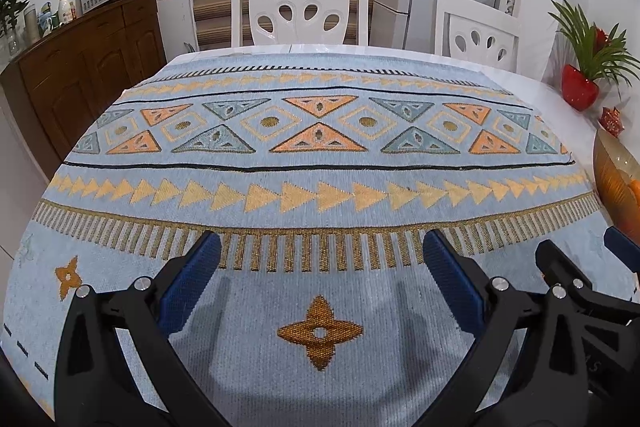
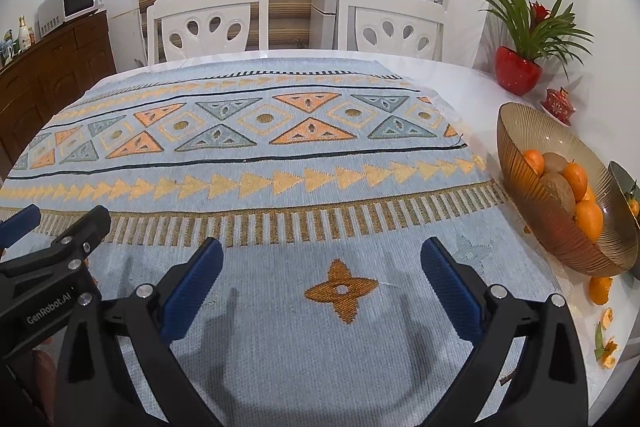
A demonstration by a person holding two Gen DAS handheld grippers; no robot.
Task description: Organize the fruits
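An amber ribbed glass bowl stands on the table's right side, off the cloth. It holds several oranges and brown kiwis. In front of the bowl, a loose orange lies on the white table beside scraps of peel. My right gripper is open over the blue patterned cloth, with nothing between its blue pads. My left gripper is open and empty too, just left of the right one. In the left wrist view only the bowl's edge shows at the far right.
A second bowl's rim peeks in behind the amber one. A red pot with a plant and a small red ornament stand at the back right. Two white chairs face the far edge. A wooden sideboard is on the left.
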